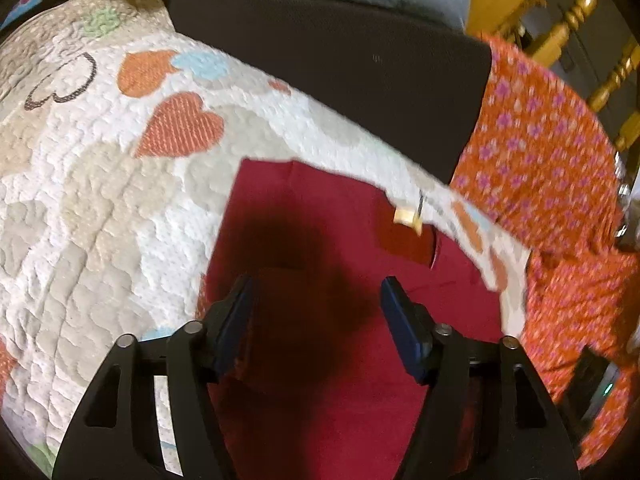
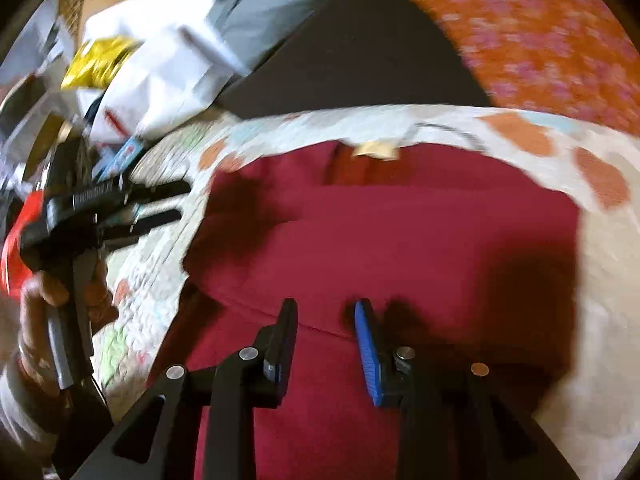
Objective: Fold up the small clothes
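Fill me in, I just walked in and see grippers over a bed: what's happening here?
A person is folding a dark red cloth garment spread on a heart-patterned quilt. The left gripper and the right gripper both hang over it with jaws apart, gripping nothing. The garment lies partly folded, a pale label at its far edge.

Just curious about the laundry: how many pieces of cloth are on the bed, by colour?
Dark red garment: 1
Orange flowered cloth: 1
Heart-patterned quilt: 1
Total: 3
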